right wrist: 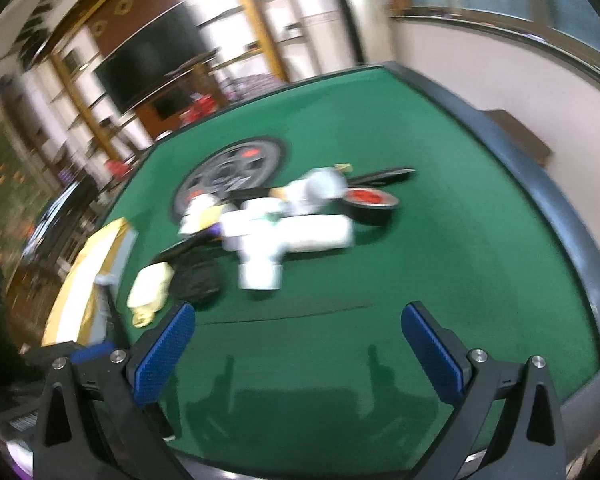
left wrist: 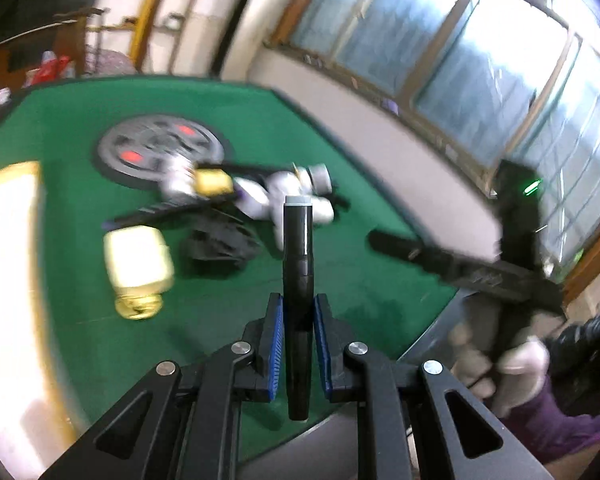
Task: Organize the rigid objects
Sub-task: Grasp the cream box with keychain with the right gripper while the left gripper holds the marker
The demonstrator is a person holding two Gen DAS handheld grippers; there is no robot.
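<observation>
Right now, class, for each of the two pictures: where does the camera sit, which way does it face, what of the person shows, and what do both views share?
Left wrist: on the left gripper, looking down across the green table toward windows; jaws shut on a black marker; a hand holding the right gripper shows.
Right wrist: on the right gripper, jaws open, facing the table and shelves; no hand shows.
Shared: the table, wheel disc, pale yellow bottle.
</observation>
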